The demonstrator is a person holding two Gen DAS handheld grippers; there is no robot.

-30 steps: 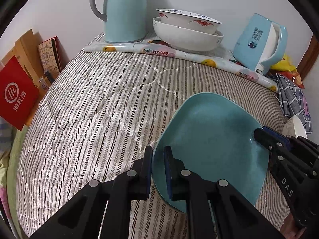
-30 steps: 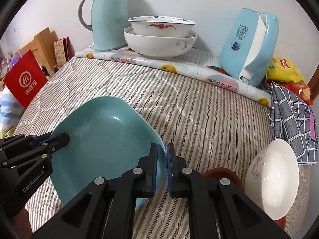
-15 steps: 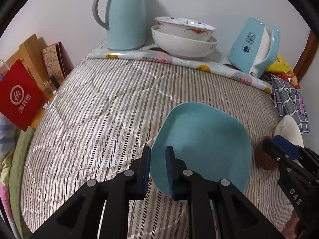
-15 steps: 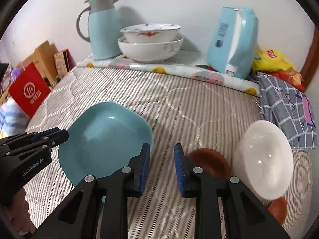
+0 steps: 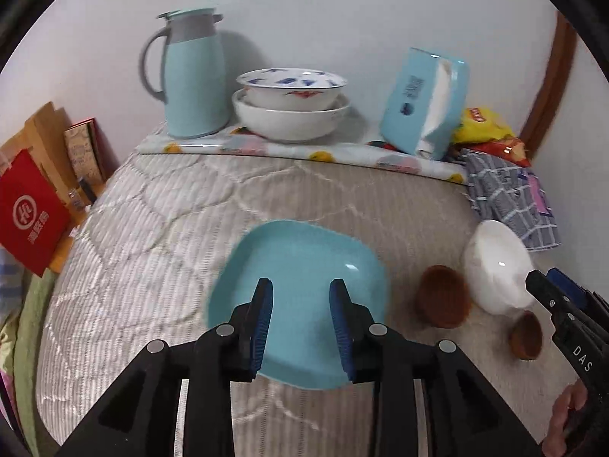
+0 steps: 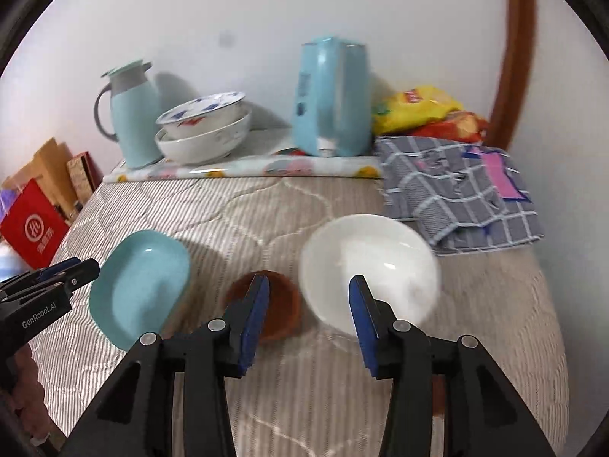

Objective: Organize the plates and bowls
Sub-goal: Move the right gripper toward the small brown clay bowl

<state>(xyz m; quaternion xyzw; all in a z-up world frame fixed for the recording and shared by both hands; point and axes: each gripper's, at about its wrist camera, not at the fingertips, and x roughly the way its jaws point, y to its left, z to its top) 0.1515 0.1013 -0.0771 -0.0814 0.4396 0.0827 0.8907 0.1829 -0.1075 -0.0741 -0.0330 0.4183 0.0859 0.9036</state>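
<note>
Nearest to the left wrist camera, the left gripper (image 5: 300, 297) stood with its jaws spread. They had just been opening, and nothing was pinched between them; the blue plate (image 5: 300, 266) only showed behind them, lying flat on the striped quilt (image 5: 152, 236). The gripper pointed steeply downward, hanging above the near edge of the plate.

In the right wrist view, the right gripper (image 6: 308, 297) was also spread. Its jaws had just been opening and were empty, and it also looked steeply down. The blue plate (image 6: 141, 285) lay at about 9 o'clock from it. Just behind its left finger sat a brown bowl (image 6: 278, 304), and the white bowl (image 6: 369, 266) was at about 1 o'clock, close beside the brown one. A smaller brown bowl (image 5: 527, 337) showed only in the left view, at 3 o'clock from the plate.

I judge the white bowl to be ceramic: stiff, rather heavy, smooth and breakable. A hold on its rim, one pad inside and one outside, seems best. The soft quilt may let it tip.

Farther away, at 12 o'clock, two large bowls (image 5: 291, 103) stood nested on a patterned cloth (image 5: 342, 152), between a blue jug (image 5: 194, 76) and a tissue box (image 5: 422, 103).
</note>
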